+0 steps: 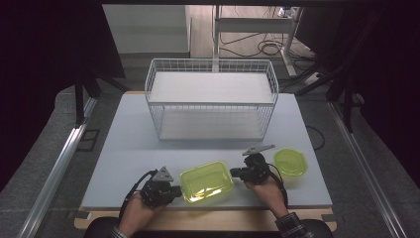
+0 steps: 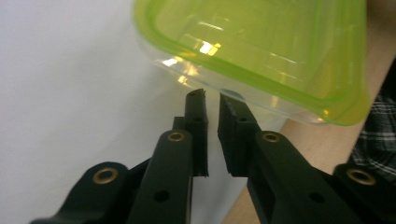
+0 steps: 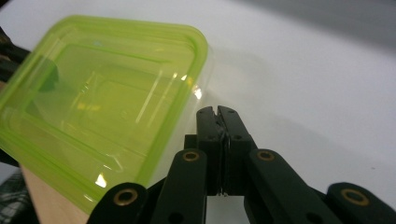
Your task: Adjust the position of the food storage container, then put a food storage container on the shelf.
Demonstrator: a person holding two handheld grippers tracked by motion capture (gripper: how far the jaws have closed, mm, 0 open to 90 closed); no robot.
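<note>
A clear rectangular container with a lime-green lid (image 1: 206, 181) lies near the table's front edge, between my two grippers. At its left end is my left gripper (image 1: 177, 190). In the left gripper view that gripper (image 2: 212, 97) has a narrow gap between its jaws, nothing is in the gap, and the tips sit just under the container's (image 2: 261, 46) clear wall. My right gripper (image 1: 233, 173) is at the container's right end. In the right gripper view its jaws (image 3: 217, 110) are pressed together right beside the container's (image 3: 102, 93) corner.
A white wire basket (image 1: 211, 99) with an upper shelf stands at the back middle of the white table (image 1: 119, 144). A smaller green-lidded container (image 1: 290, 162) sits to the right of my right gripper. The wooden front edge (image 2: 327, 144) lies just past the rectangular container.
</note>
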